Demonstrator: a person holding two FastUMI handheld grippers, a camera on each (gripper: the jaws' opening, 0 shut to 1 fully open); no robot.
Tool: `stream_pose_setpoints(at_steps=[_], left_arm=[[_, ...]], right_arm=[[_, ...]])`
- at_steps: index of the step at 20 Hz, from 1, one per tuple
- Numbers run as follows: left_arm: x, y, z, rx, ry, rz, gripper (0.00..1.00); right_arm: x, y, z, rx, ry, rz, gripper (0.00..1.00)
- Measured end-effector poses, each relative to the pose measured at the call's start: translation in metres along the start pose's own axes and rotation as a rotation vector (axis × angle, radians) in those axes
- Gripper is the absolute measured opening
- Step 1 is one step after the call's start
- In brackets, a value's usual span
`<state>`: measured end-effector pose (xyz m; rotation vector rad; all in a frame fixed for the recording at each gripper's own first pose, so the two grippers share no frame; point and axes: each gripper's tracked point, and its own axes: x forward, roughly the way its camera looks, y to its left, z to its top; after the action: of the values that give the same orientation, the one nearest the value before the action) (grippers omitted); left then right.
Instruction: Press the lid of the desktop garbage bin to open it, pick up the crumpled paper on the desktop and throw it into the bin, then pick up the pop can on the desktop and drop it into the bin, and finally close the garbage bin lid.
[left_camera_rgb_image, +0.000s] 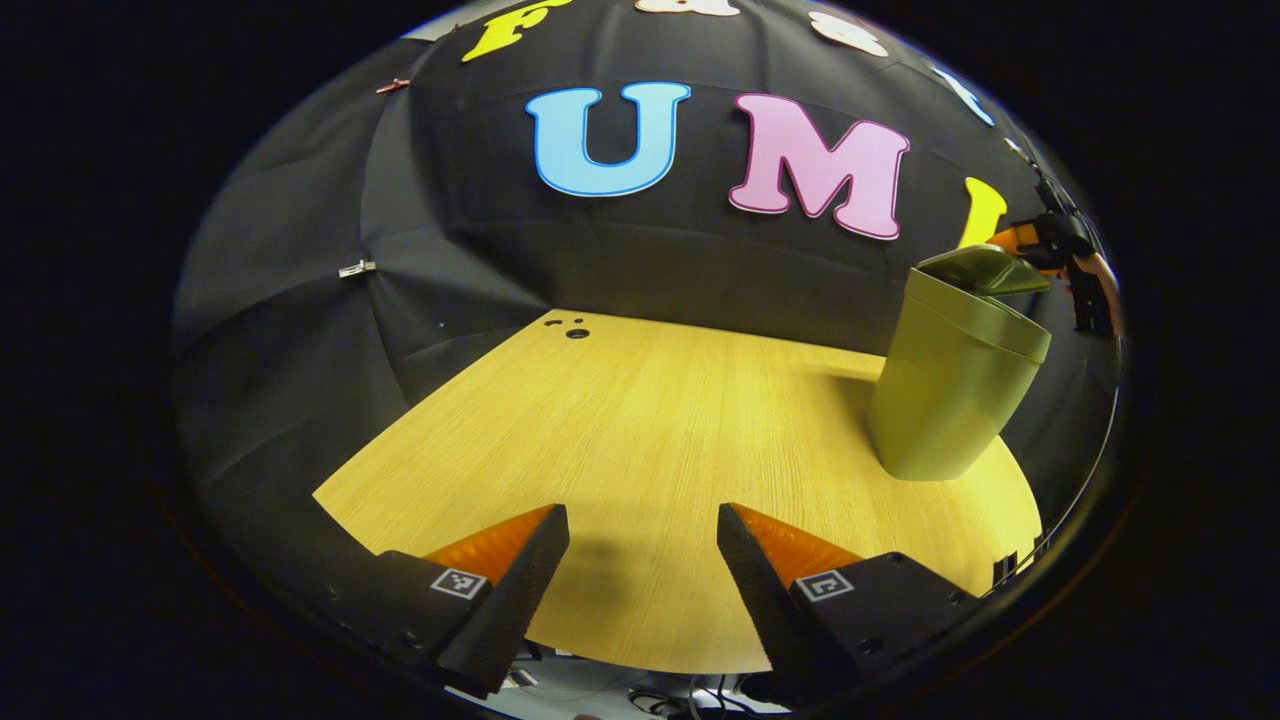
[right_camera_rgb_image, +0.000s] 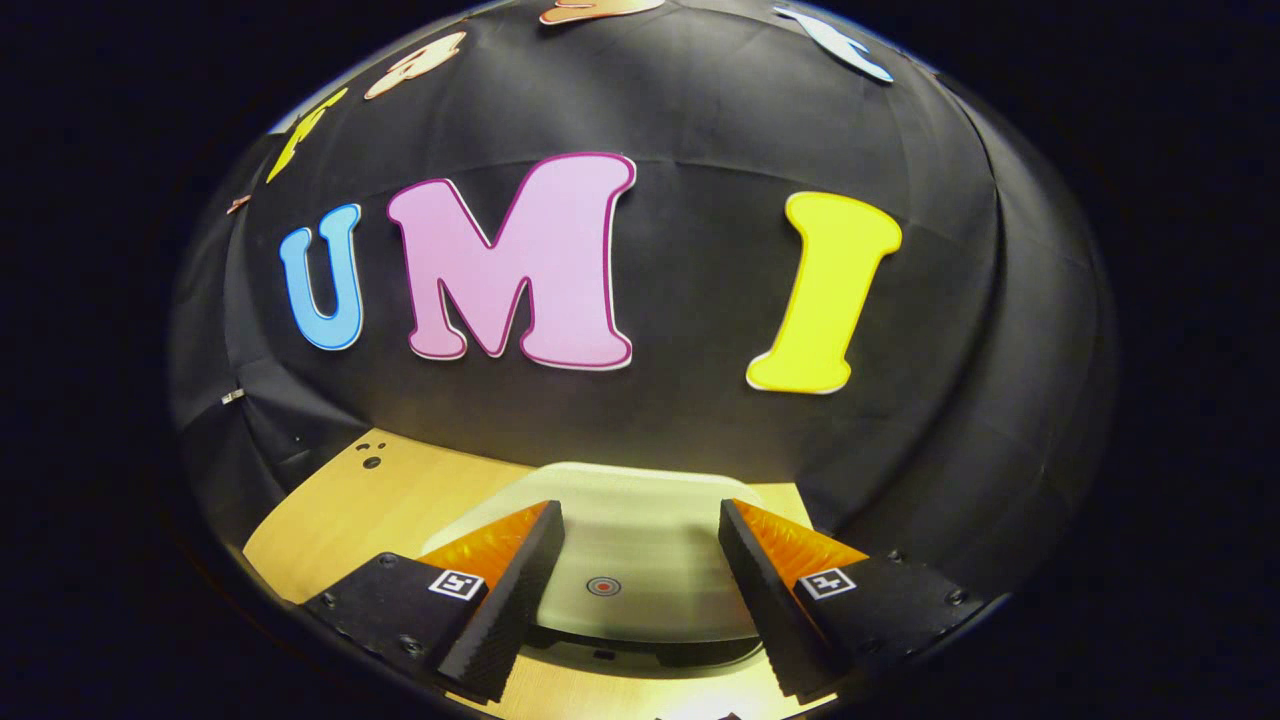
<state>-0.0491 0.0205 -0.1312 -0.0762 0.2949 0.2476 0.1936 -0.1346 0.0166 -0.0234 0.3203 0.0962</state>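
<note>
Left gripper (left_camera_rgb_image: 643, 560) is hovering agape and empty over the pale wooden desktop (left_camera_rgb_image: 640, 430), the olive-green plastic bin (left_camera_rgb_image: 950, 390) is standing rightward with its flap lid (left_camera_rgb_image: 985, 268) tilting, the right gripper (right_camera_rgb_image: 640, 560), also agape and empty, is poising above that lid; paper, can apparently binned, closing pending; no legible labels.

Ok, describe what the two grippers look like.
Left gripper: two wedge-shaped jaws that taper to points, with ridged inner faces. Each base carries a small square black-and-white marker tag and a few small screws. Right gripper: the same build, with the same tags and screws.
</note>
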Motion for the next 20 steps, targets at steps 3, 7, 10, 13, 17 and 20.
stream_pose_setpoints(at_steps=[3,7,10,13,17,20], left_arm=[[-0.001,-0.006,0.001,0.021,0.002,-0.01,0.96],[-0.006,-0.01,0.001,0.04,-0.003,-0.011,0.96],[-0.009,-0.012,0.0,0.038,-0.002,-0.016,0.96],[-0.012,-0.01,-0.003,0.038,-0.001,-0.018,0.96],[-0.02,-0.006,-0.01,0.031,0.005,-0.022,0.96],[-0.025,-0.001,-0.015,0.03,0.003,-0.03,0.96]], right_arm=[[-0.002,-0.003,-0.017,0.036,0.014,-0.012,0.98],[-0.009,-0.006,-0.035,0.05,0.033,-0.019,0.98],[-0.017,-0.006,-0.04,0.051,0.022,-0.032,0.99],[-0.023,0.0,-0.043,0.043,0.017,-0.041,1.0],[-0.029,0.007,-0.048,0.031,0.008,-0.059,1.0],[-0.031,0.009,-0.05,0.046,-0.001,-0.075,1.0]])
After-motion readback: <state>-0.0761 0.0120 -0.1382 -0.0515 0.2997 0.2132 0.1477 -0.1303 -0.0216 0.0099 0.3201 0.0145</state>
